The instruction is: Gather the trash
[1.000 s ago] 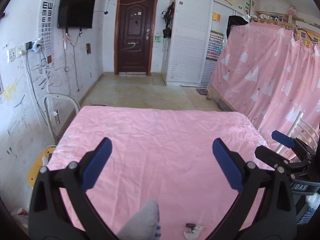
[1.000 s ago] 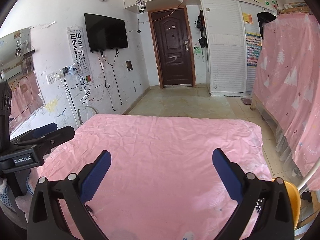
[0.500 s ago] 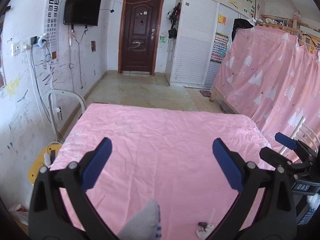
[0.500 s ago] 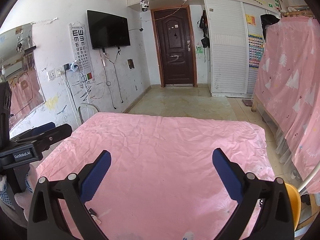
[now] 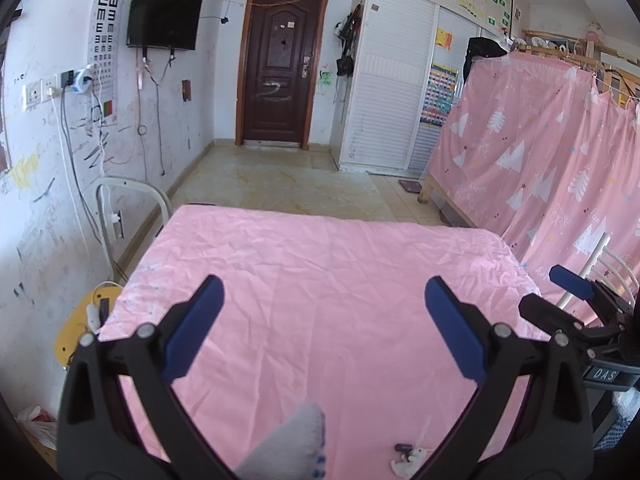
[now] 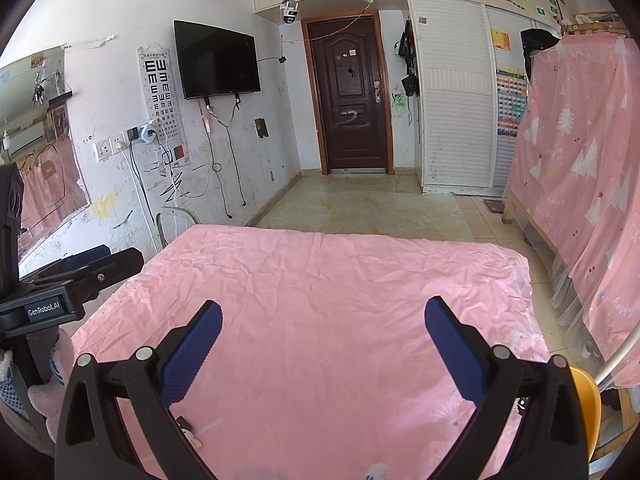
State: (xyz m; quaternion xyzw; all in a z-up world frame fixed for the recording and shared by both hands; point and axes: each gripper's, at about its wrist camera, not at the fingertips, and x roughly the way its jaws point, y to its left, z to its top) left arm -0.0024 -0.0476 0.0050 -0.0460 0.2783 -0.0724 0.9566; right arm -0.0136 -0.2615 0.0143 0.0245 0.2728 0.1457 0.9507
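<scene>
A small white scrap of trash (image 5: 408, 458) lies on the pink sheet (image 5: 320, 280) at its near edge, beside a grey sock (image 5: 292, 448). The left gripper (image 5: 322, 320) and right gripper (image 6: 322, 328) hover above the sheet, both spread wide and empty.

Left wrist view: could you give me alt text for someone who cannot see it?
Open black tongs with blue pads hover over a wrinkled pink bedsheet; a grey sock and small white scrap of litter lie at its near edge. Beyond stands a dark brown door.
</scene>
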